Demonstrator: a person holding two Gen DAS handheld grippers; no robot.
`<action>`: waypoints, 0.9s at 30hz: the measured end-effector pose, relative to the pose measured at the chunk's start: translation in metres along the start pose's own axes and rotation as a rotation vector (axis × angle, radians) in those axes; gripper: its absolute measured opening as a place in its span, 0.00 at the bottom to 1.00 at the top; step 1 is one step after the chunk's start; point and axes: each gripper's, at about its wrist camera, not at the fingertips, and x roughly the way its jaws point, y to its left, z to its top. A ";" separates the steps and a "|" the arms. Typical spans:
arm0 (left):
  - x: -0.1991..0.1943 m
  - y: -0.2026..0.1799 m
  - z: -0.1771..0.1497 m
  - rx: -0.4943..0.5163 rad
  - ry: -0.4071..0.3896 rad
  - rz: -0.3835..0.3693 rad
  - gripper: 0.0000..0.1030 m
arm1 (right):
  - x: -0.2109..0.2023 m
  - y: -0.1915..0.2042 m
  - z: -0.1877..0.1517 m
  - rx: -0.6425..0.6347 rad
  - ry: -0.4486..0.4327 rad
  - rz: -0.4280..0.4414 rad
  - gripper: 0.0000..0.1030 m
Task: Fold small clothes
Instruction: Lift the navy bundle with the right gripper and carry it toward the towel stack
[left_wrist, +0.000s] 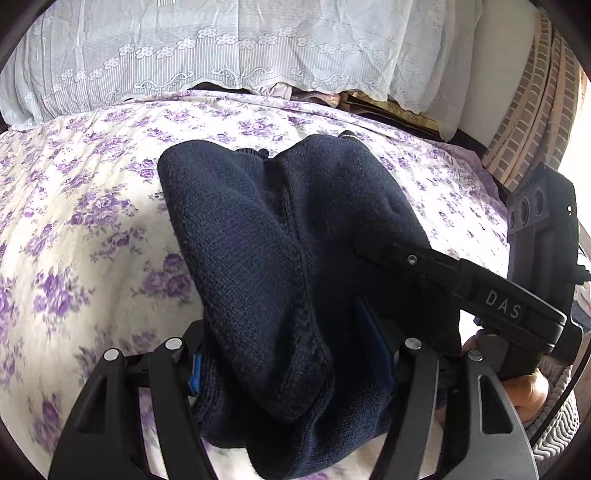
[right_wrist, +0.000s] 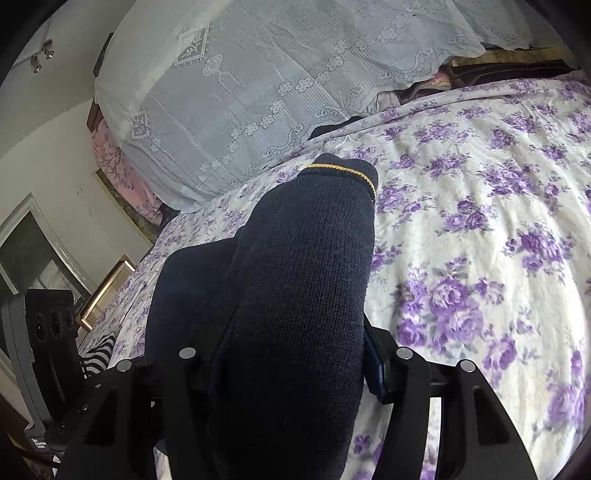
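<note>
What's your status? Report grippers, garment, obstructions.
Left gripper and right gripper both clamped on navy knit sweater. Sweater bunched above floral bedsheet, yellow-trimmed cuff forward. Nothing in the way.

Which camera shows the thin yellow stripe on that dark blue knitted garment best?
The right wrist view: the yellow stripe runs plainly across the far end of the navy garment. The left wrist view shows only a tiny bit of it at the garment's far edge, over the floral bedsheet.

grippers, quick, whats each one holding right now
left gripper: jaws closed on the navy knit garment, bunched between them.
right gripper: jaws closed on the same navy knit garment, near its yellow-trimmed edge.
</note>
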 end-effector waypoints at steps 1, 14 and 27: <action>-0.003 -0.005 -0.004 0.008 -0.008 0.004 0.63 | -0.006 0.000 -0.003 -0.001 -0.002 -0.003 0.58; -0.028 -0.083 -0.040 0.141 -0.039 -0.065 0.63 | -0.109 -0.027 -0.042 0.016 -0.096 -0.080 0.58; -0.022 -0.194 -0.048 0.265 0.007 -0.241 0.63 | -0.224 -0.074 -0.061 0.052 -0.199 -0.261 0.58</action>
